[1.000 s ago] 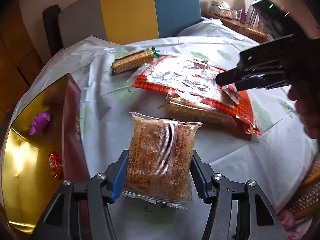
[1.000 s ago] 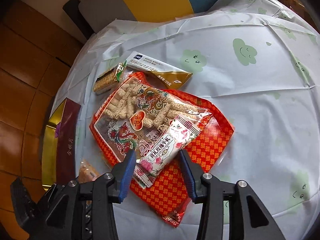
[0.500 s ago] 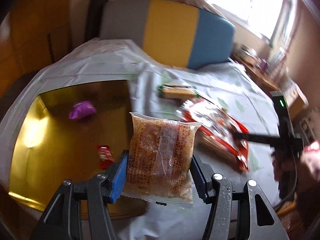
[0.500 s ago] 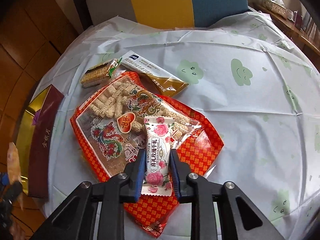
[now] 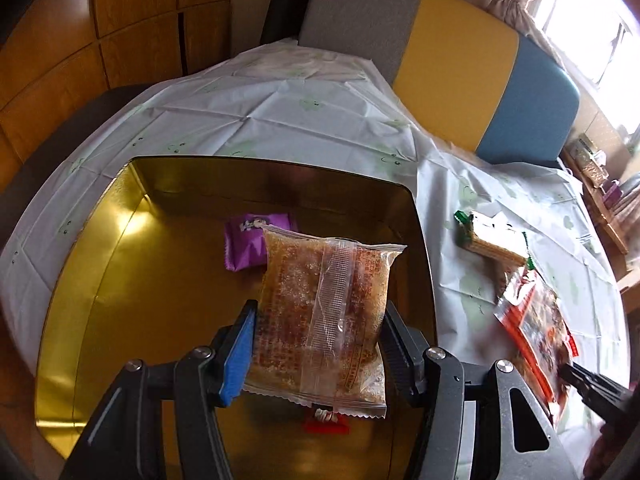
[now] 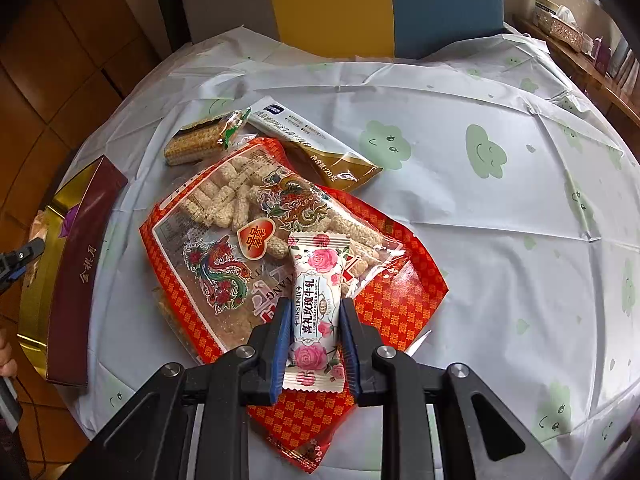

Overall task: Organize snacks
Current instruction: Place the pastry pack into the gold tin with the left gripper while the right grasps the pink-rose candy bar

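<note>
my left gripper [image 5: 316,344] pinching brown crisp-cake packet [image 5: 322,316] by its sides over gold tin [image 5: 100,280] | light, brittle, slick film – squeeze gently | my right gripper [image 6: 314,338] clamped on rose nougat bar [image 6: 316,312], soft, mid-body hold

Right gripper [image 6: 314,344] clamped rose nougat packet [image 6: 316,312], blue-padded fingers [image 6: 280,344] pressing both sides. Beneath it: red snack bag [image 6: 224,248] on worktop [image 6: 500,240]. Wafer pack [image 6: 200,142], brown sachet [image 6: 312,148] beyond. Maroon box [image 6: 76,272] at left.
</note>
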### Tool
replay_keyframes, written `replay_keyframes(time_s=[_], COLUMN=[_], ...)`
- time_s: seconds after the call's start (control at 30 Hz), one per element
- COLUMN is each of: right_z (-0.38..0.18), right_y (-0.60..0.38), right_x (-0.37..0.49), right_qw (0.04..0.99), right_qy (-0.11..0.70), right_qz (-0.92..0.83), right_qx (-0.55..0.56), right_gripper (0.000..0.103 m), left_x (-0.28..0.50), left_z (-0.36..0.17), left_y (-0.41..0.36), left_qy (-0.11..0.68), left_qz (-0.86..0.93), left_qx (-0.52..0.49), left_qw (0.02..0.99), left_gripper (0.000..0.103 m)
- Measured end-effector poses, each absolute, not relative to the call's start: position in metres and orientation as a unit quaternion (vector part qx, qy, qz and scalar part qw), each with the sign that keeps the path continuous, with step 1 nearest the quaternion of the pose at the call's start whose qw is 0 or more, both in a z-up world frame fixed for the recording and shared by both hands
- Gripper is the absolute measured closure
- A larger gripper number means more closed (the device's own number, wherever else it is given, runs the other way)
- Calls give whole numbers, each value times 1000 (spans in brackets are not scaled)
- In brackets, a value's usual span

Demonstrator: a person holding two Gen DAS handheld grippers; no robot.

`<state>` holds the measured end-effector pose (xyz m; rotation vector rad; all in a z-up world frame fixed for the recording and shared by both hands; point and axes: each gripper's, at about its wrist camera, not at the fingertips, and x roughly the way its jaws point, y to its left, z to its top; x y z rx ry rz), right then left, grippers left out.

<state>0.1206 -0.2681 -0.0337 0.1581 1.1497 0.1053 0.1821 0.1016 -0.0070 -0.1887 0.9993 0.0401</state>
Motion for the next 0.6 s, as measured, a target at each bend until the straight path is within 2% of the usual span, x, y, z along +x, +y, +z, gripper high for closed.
replay_keyframes(time_s=[0.27,0.6], right_z=[-34,-34], right_y=[-263,-263], right_x=[122,122], right_qw=[837,838], right_qy=[541,540], right_qz=[48,48], right_qx=[63,59], right_gripper=[79,79], left_x=[196,142], left_z=[-15,0], left_y=[90,88], left_qy=[480,455], left_qz=[24,36], left_qx=[-71,-51], left_qw=[874,888], left_gripper=[41,41])
